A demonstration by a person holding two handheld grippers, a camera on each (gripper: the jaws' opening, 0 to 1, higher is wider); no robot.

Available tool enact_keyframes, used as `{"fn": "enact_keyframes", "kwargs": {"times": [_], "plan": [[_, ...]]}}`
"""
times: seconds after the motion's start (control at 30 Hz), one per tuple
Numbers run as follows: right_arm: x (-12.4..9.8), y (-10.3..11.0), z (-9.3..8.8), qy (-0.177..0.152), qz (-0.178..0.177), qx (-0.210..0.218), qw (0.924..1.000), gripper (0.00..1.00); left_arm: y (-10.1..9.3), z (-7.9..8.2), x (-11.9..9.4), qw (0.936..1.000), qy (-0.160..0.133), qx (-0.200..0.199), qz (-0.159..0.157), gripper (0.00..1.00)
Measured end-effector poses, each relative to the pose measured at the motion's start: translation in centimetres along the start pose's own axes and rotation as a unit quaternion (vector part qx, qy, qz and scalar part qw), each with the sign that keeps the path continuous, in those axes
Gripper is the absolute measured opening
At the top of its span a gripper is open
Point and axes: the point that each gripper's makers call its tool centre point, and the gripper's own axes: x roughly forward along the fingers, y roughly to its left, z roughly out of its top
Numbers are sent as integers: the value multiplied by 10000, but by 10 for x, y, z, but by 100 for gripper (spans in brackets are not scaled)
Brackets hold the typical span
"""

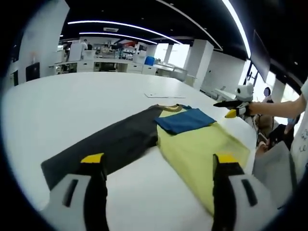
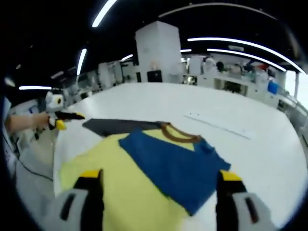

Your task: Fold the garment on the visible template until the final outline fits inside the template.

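1. Yellow cloth, left gripper view: the garment point(image 1: 202, 149), a yellow T-shirt with a brown collar, lies flat on the white table point(image 1: 72, 106), partly over the dark template point(image 1: 110, 144). One blue sleeve point(image 1: 185, 120) is folded across the chest.
2. Left gripper point(image 1: 156, 166): jaws spread wide, holding nothing, poised above the table's near edge; one jaw sits over the template, the other over the yellow body.
3. Right gripper point(image 1: 231, 108), same view: entering from the right beyond the collar, carried by a person's arm point(image 1: 279, 106). Whether its jaws are parted cannot be told here.
4. Risk, judged: much of the yellow body lies off the template toward the table edge. A pinch taking a single layer, or dragging the cloth, could pull the shirt further off the template or over the edge.
5. Right gripper view: the garment point(image 2: 115, 187) lies just ahead, blue sleeve point(image 2: 173, 166) on top, collar point(image 2: 180, 134) beyond, template point(image 2: 120, 126) projecting past the shoulder.
6. Right gripper point(image 2: 159, 185): jaws apart, empty, straddling the folded sleeve.
7. Left gripper point(image 2: 65, 119), same view: at the left, beside the template's end; jaw state unclear.
8. Risk, judged: lifting near the sleeve could flip it open and undo that fold. Uneven pulls from the two sides could skew the outline, leaving it outside the template.
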Motion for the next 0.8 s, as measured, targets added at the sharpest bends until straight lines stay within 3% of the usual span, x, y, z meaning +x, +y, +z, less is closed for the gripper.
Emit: {"fn": "enact_keyframes", "kwargs": {"times": [0.47,0.7,0.8], "plan": [[-10,-3,-3,-119,-127,102,9998,98,27,-15,-18,9989,90,-208,410,87],[-18,-4,-11,-140,-133,202,9996,98,79,-27,-34,9919,56,-695,1058,82],[-22,-1,-13,-151,-137,237,9995,98,100,-33,-38,9859,107,-835,1446,80]]}}
